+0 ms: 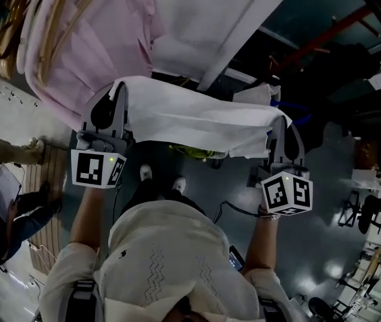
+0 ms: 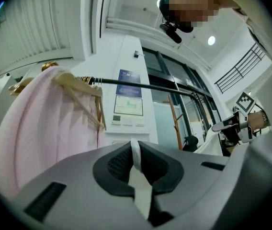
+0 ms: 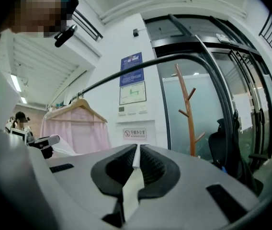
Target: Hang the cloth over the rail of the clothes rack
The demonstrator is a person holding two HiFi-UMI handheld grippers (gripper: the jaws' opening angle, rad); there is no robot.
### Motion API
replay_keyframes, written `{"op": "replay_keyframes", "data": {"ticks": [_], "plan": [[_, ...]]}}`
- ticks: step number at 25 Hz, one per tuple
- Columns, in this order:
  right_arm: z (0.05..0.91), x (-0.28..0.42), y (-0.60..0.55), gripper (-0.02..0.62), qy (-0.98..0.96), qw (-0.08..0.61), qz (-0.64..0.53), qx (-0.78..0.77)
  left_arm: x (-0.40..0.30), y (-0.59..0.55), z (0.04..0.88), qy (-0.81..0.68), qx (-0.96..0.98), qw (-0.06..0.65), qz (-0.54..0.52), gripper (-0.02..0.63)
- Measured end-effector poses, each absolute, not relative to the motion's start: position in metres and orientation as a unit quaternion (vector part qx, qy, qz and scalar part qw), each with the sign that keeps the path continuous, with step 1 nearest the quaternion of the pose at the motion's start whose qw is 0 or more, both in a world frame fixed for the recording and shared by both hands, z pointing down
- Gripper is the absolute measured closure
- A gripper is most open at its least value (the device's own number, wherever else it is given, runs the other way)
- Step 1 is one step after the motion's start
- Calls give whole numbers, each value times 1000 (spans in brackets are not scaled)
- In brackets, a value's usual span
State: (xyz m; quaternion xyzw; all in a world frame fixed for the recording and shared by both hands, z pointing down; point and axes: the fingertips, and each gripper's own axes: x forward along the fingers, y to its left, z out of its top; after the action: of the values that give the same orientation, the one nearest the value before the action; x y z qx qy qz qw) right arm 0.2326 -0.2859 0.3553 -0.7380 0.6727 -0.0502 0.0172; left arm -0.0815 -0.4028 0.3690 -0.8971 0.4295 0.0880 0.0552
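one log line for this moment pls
left tongs: shut on white fabric cloth | right tongs: shut on same cloth | cloth: spread between both, not yet over thin black rail

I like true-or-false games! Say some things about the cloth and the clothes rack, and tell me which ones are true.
1. The left gripper and the right gripper both pinch the white cloth in their fingers. True.
2. The cloth already hangs over the rail. False: it is held stretched between the two grippers and is not on the rail.
3. A pink garment hangs on a wooden hanger. True.
4. The cloth in the grippers is blue. False: it is white.
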Motion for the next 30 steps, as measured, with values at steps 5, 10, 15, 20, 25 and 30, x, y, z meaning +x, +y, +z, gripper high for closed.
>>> {"op": "replay_keyframes", "data": {"ticks": [5,10,15,20,25,30], "plan": [[266,244,-291,572,678,84,2,-730,-69,-418,283,397,-901,82,153,588],[179,243,-297,572,683,81,95,-720,-66,-420,191,383,-887,185,181,588],[90,242,-306,572,691,60,157,-703,-65,-417,96,390,-853,289,193,588],[10,254,-326,572,659,40,223,-717,-53,-432,12,412,-802,392,183,588],[-45,261,-339,572,647,37,256,-718,-38,-463,-29,427,-781,427,158,588],[-83,278,-360,572,665,48,232,-709,-16,-480,-74,422,-770,458,140,588]]}}
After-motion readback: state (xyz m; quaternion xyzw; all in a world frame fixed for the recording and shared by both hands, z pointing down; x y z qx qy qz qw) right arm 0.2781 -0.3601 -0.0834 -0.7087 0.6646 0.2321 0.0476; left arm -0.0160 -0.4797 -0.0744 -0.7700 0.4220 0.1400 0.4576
